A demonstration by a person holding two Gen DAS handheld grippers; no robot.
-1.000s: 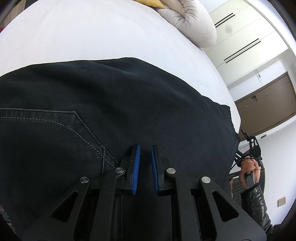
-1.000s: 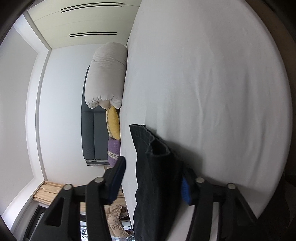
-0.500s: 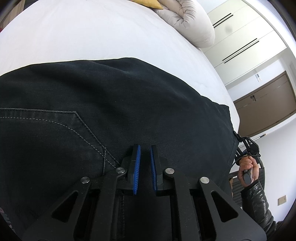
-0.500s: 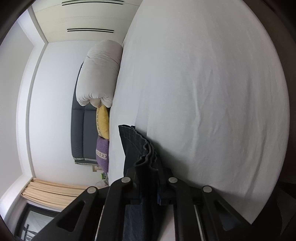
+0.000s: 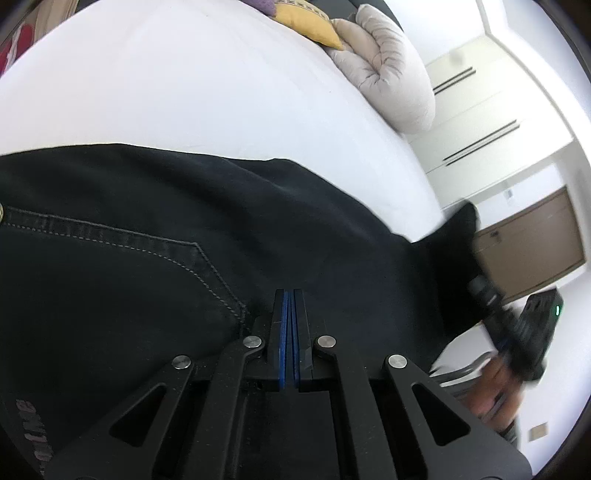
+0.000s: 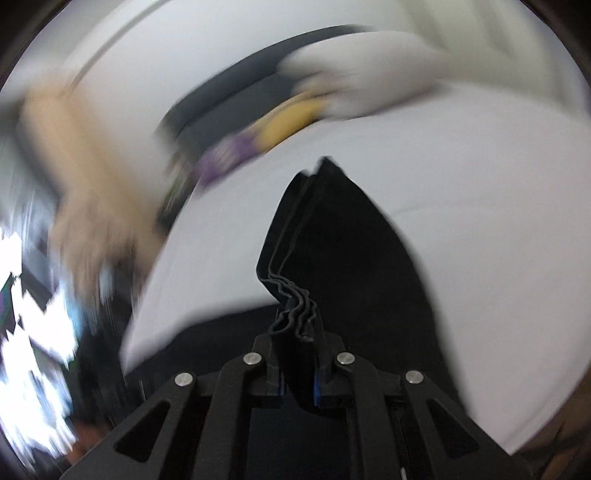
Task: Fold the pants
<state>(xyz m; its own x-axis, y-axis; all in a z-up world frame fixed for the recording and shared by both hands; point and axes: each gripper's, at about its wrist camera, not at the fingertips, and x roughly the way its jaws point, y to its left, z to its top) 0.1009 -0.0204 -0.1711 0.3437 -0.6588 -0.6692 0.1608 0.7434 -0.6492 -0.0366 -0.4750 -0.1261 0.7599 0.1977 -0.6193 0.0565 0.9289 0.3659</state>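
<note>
Black pants (image 5: 155,236) with grey stitching lie across the white bed (image 5: 192,92). My left gripper (image 5: 290,299) is shut, its blue pads (image 5: 283,332) pressed together over the fabric near the pocket seam; whether cloth is pinched between them I cannot tell. My right gripper (image 6: 295,343) is shut on the bunched hem end of the pants (image 6: 325,236) and holds it lifted above the bed. In the left wrist view the right gripper (image 5: 517,332) shows blurred at the far right, with the pants end raised there.
A rolled beige duvet (image 5: 388,81), a yellow cushion (image 5: 306,26) and a purple cushion (image 5: 264,5) lie at the head of the bed. White wardrobes (image 5: 480,122) and a brown door (image 5: 532,236) stand beyond. The right wrist view is motion-blurred.
My right gripper closed on the pants hem, then swung it up and over the bed. My left gripper's pads closed together and the view drew back slightly.
</note>
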